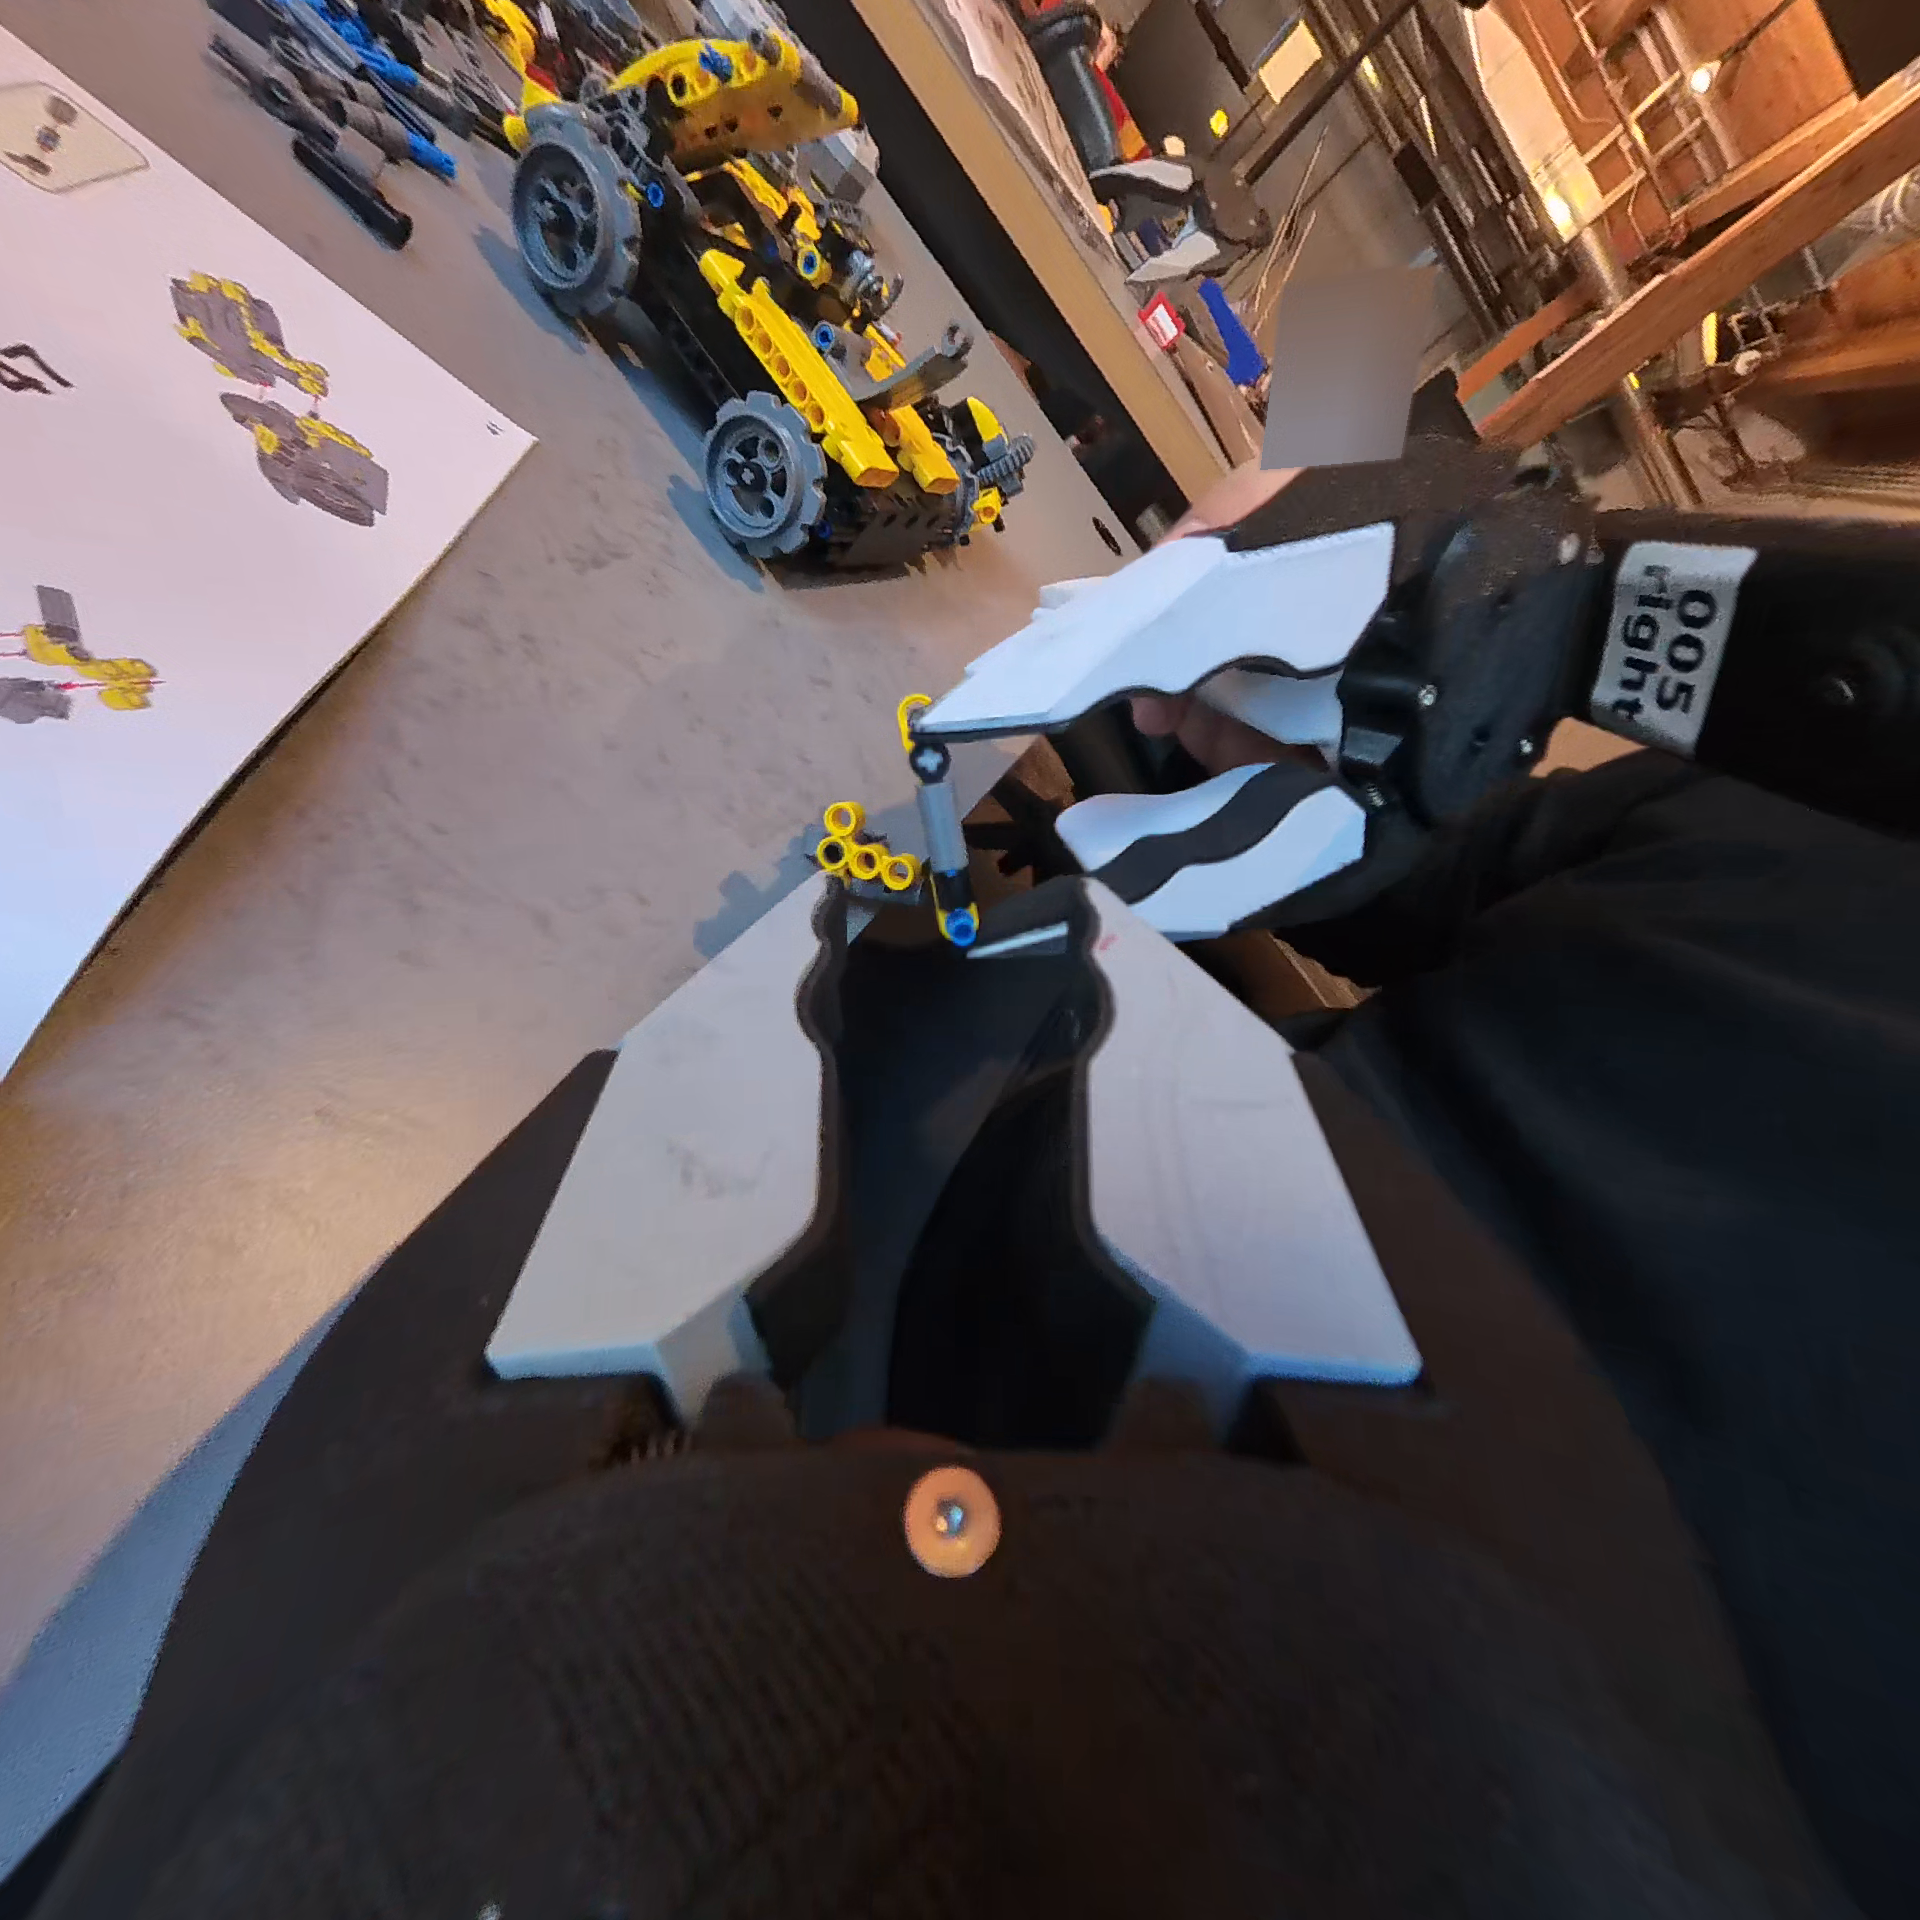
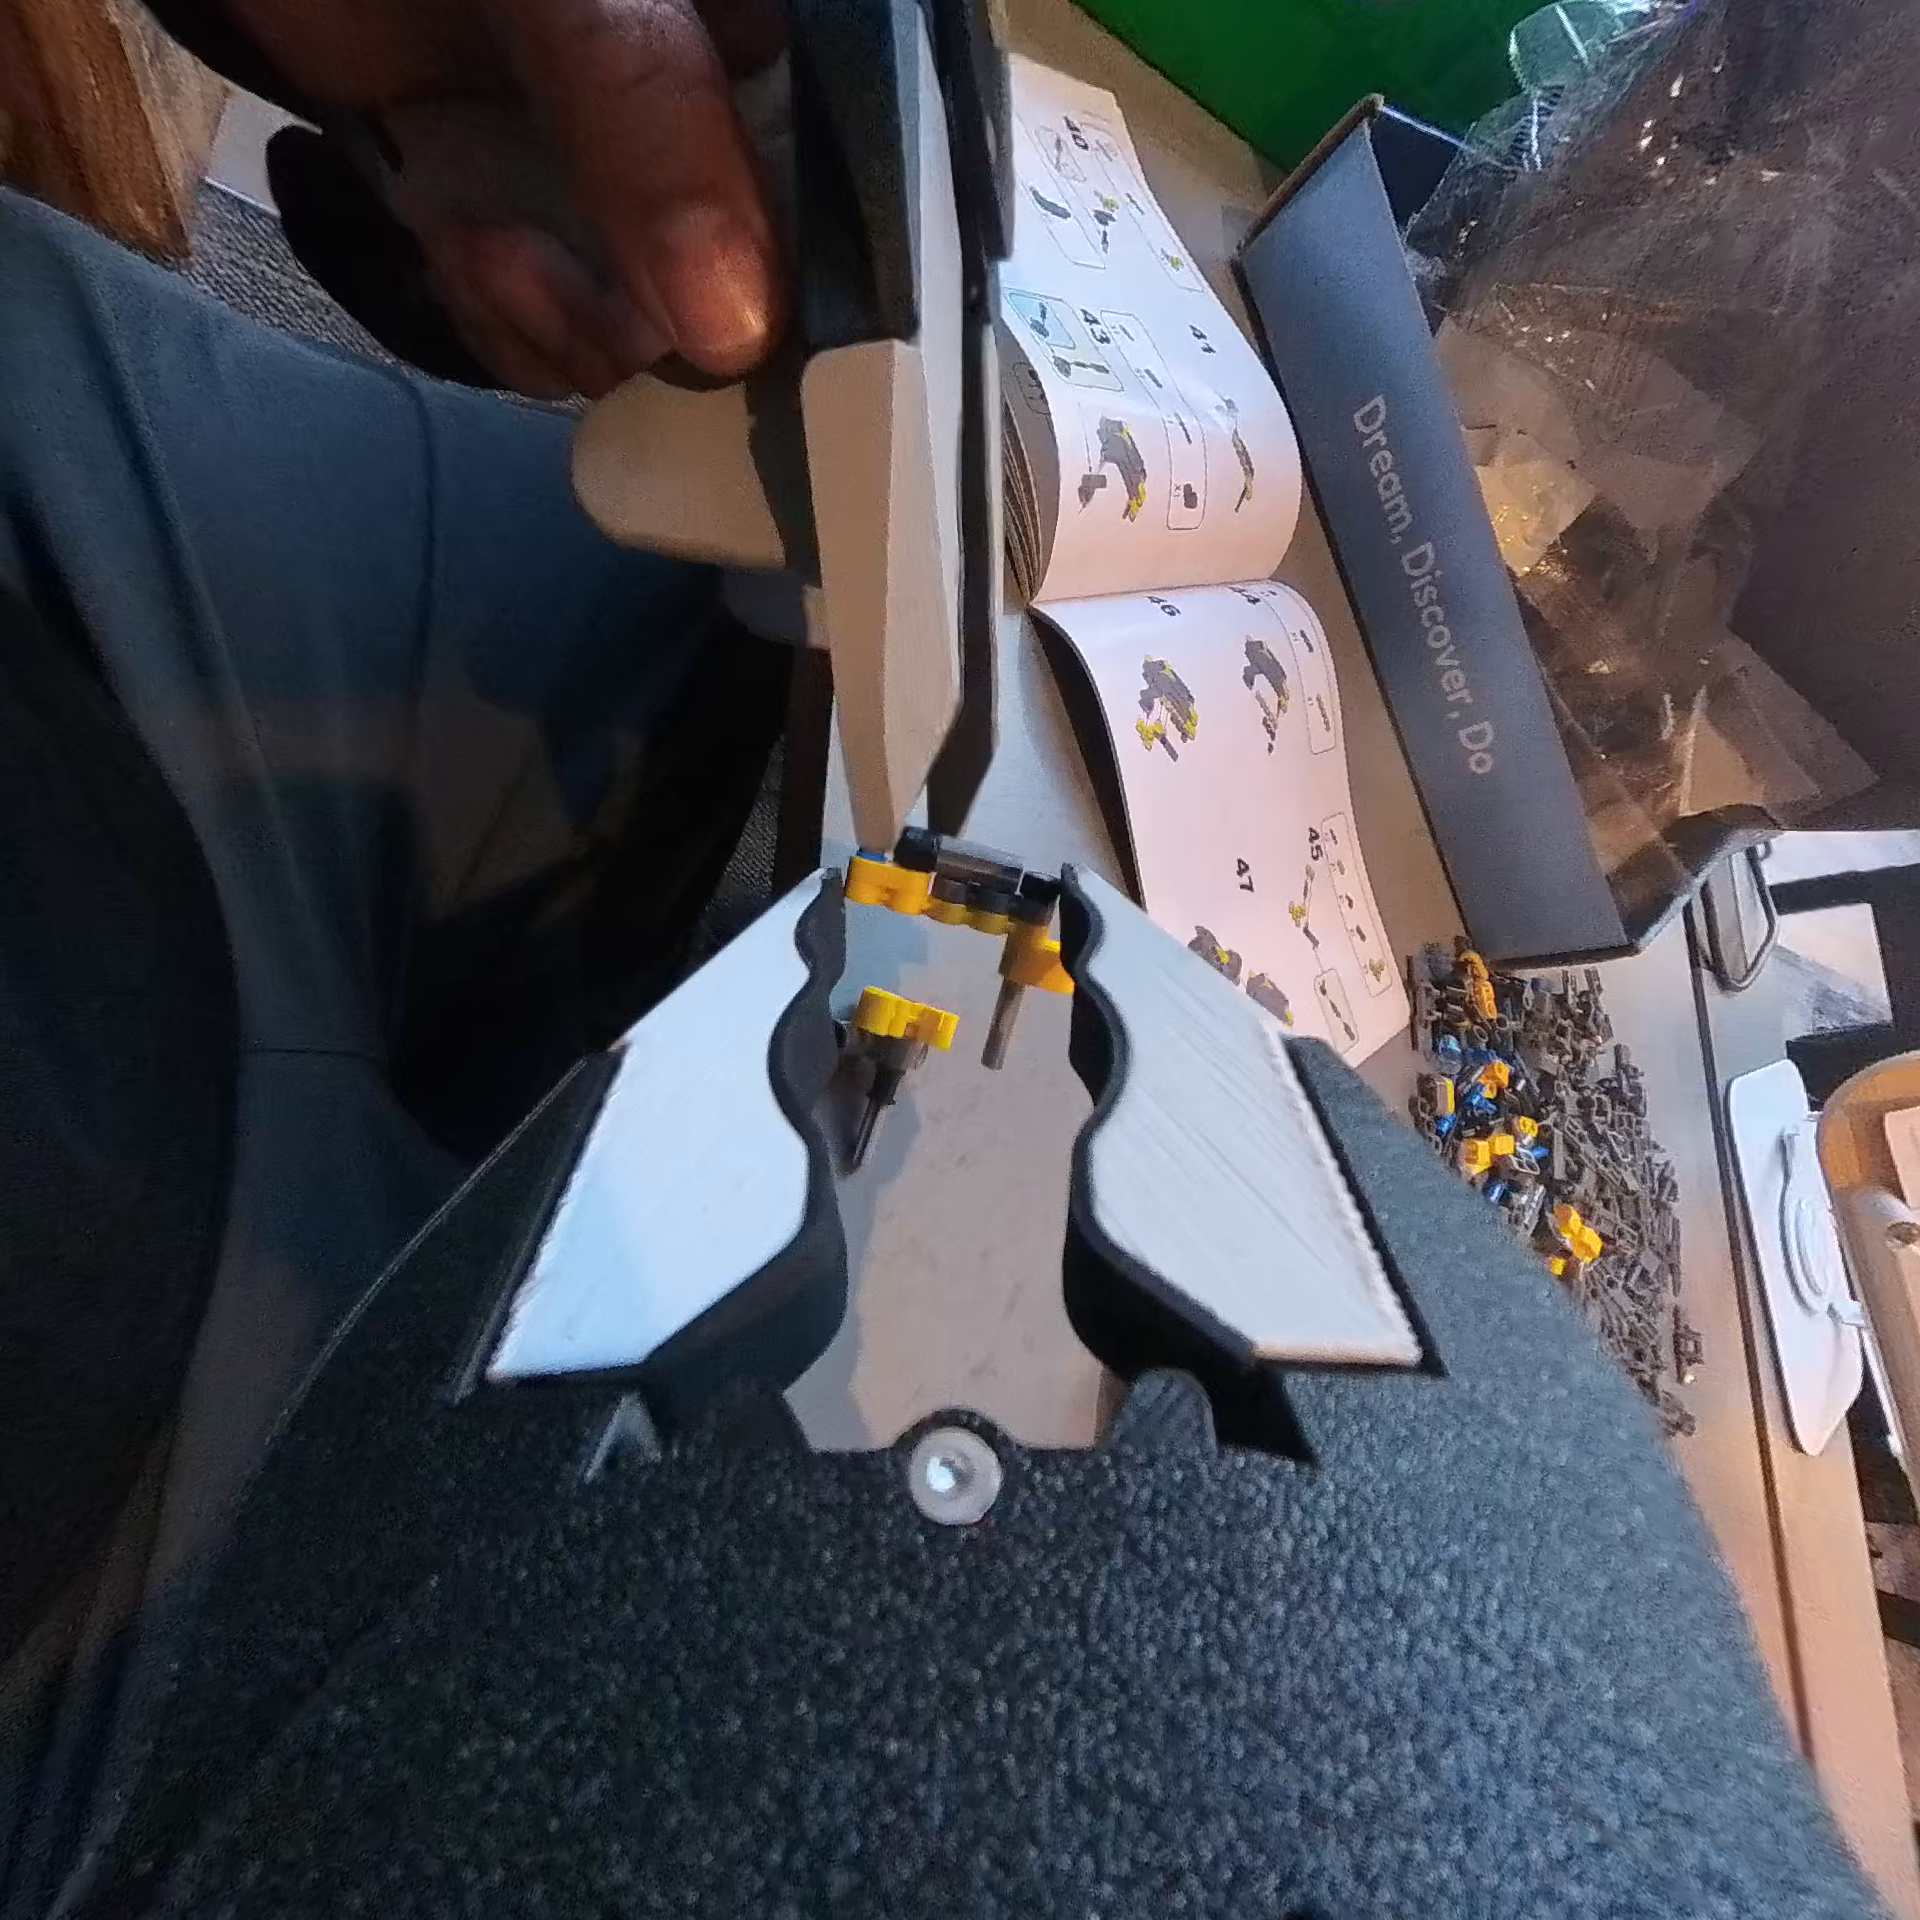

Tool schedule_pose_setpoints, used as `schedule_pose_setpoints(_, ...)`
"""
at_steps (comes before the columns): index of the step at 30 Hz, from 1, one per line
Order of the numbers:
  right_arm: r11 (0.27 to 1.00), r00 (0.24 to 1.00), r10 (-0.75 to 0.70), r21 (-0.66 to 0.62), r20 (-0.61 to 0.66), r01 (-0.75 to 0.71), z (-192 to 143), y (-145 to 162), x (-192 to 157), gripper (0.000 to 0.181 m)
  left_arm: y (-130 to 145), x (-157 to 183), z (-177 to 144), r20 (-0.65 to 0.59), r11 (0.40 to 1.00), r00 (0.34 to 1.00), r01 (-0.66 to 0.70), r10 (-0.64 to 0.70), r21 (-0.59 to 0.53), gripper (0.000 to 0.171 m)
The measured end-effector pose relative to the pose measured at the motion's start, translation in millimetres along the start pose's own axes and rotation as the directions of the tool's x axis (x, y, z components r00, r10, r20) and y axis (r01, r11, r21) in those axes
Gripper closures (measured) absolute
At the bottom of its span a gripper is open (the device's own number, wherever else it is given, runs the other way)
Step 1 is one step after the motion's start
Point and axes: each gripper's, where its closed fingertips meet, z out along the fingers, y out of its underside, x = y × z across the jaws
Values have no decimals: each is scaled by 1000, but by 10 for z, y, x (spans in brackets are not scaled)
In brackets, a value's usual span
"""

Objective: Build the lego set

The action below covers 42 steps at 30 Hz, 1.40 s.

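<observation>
**Small subassembly caught between two gripper tips, off the tabletop edge**

My worry here is a drop. The shock-absorber subassembly (image 1: 948,831), a grey cylinder with yellow and black connectors and a blue pin, hangs in the air at centre frame in both views. As I judge it, only fingertips hold it. If either gripper twists or eases off, it could pivot out. In the left wrist view it sits over the tabletop (image 1: 468,831) edge, with dark clothing below. A fall would likely land off the surface. Squeezing along its length could also pop a connector loose.

The right gripper (image 2: 951,883) has its jaws set well apart. The piece spans the gap and touches both tips, so I read it as clamped end to end. The left gripper (image 1: 961,909) comes in from the top of the right wrist view, held by a hand (image 2: 582,208). Its tips meet the blue-pin end of the piece. The gap between its pads is dark, so I cannot tell whether it is gripping.

A half-built yellow vehicle model (image 1: 748,312) stands well apart at the upper centre of the left wrist view. An open instruction booklet (image 2: 1195,675), a grey box (image 2: 1434,623) and a pile of loose parts (image 2: 1538,1122) lie to the right in the right wrist view.
</observation>
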Motion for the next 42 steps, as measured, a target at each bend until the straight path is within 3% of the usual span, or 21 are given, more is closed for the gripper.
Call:
schedule_pose_setpoints(2, 1000, 1000, -17, -10, -8, 17, 6, 3, -4, 140, -1, 24, 58, -8, 1000, 1000, -3, 3, -18, 132)
schedule_pose_setpoints(8, 1000, 1000, -24, -3, -20, 24, -36, -7, -44, 140, 42, 15, 177, 42, 997, 998, -50, 53, -67, 164)
schedule_pose_setpoints(16, 999, 1000, 25, 46, 0, -25, -102, -7, -89, 140, 71, 93, 205, -29, 1000, 1000, 8, -9, -24, 165)
schedule_pose_setpoints(23, 943, 963, 250, 199, 105, -266, -327, -11, 58, 136, -83, 224, 93, -209, 996, 976, 78, -65, 53, 166)
schedule_pose_setpoints(27, 858, 886, 429, 228, 174, -460, -463, 162, 205, 138, -241, 229, -165, -230, 994, 973, 29, -5, 102, 166)
schedule_pose_setpoints(30, 767, 788, 535, 216, 304, -604, -526, 213, 182, 141, -215, 244, -209, -253, 997, 968, 15, 4, 74, 165)
schedule_pose_setpoints(35, 659, 654, 598, 179, 464, -730, -543, 130, 20, 141, -43, 375, 20, -257, 992, 958, -122, 127, 36, 166)
schedule_pose_setpoints(42, 569, 537, 578, 167, 615, -805, -606, 19, -282, 147, 141, 582, 321, -173, 893, 877, -446, 449, 59, 165)
